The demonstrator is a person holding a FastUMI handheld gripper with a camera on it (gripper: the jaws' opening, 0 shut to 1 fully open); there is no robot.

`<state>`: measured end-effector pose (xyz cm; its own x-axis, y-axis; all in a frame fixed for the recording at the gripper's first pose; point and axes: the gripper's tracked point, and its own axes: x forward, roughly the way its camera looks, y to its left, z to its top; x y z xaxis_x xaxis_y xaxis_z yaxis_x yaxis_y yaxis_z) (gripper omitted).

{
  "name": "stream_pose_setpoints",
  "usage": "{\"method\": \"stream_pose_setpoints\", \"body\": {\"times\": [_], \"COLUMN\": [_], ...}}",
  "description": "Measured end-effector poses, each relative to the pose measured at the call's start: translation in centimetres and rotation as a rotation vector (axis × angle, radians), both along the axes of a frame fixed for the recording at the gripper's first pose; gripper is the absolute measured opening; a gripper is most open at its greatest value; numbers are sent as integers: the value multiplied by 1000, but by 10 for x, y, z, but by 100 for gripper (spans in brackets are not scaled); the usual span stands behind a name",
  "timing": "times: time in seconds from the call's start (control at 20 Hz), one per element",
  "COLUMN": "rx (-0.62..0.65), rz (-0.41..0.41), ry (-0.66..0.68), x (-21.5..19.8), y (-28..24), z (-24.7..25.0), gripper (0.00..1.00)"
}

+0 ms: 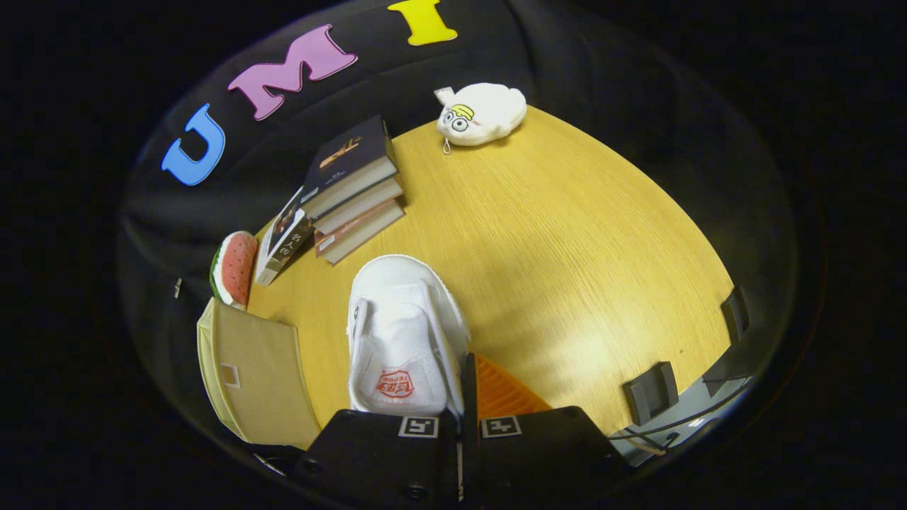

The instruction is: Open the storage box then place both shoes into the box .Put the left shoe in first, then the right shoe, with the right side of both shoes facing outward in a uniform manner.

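A white shoe (404, 326) with a red logo on its insole lies lengthwise just ahead of me, toe pointing away toward the books. My gripper (462, 386) is shut on the shoe's right side wall near the heel; one finger is inside the shoe and the other finger's ribbed pad (499, 389) presses from outside. The beige storage box (251, 372) stands left of the shoe, showing a flat face with a small label window. I cannot tell whether the shoe rests on the wooden table (567, 234) or hangs just above it.
A stack of books (351, 188) lies beyond the shoe, with another book (283, 241) leaning beside it. A watermelon-slice toy (234, 268) sits behind the box. A white plush toy (482, 113) lies at the table's far edge. Black clamps (650, 391) grip the right edge.
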<state>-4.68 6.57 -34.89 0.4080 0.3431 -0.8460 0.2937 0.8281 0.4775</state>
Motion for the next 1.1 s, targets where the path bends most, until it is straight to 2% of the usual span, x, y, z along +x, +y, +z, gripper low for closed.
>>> {"method": "stream_pose_setpoints", "body": {"times": [0.1, 0.3, 0.55, 0.8, 1.0, 1.1], "rx": [-12, 69, 125, 163, 144, 126], "rz": [21, 65, 136, 225, 254, 241], "ry": [-22, -65, -59, -20, 57, 30], "x": [7, 23, 20, 12, 5, 16], "y": [17, 79, 159, 240, 283, 292], "z": [35, 105, 159, 167, 146, 152], "gripper": [8, 7, 8, 7, 7, 8]}}
